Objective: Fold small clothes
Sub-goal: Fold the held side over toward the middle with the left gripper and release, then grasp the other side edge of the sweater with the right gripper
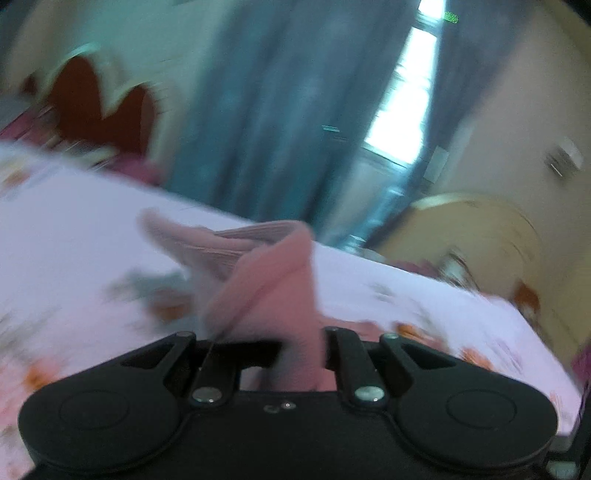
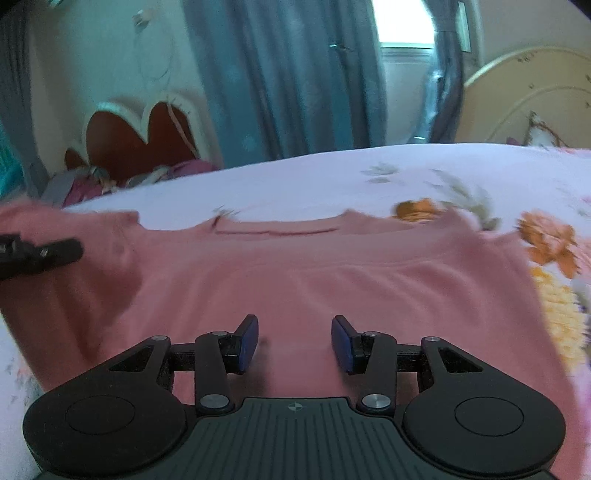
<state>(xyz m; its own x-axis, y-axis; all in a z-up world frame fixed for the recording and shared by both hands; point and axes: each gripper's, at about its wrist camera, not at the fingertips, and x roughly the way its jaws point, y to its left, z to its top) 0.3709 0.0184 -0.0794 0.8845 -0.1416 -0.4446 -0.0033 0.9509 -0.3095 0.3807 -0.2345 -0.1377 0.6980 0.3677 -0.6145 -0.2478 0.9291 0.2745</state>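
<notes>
Fingers point(image 2: 248, 341) over one pink shirt point(image 2: 295, 280)

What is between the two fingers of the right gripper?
In the right wrist view, only the flat pink shirt shows between the open right gripper fingers; nothing is gripped.

You're in a home bedroom: floral bedsheet point(image 2: 332, 177) across mid-frame, heart-shaped headboard point(image 2: 140, 136) upper left, blue curtains point(image 2: 288, 74) over window point(image 2: 402, 22) at top.

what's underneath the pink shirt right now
The pink shirt lies on a floral bedsheet, which shows around its edges. Anything directly beneath the fabric is covered and cannot be seen.
</notes>
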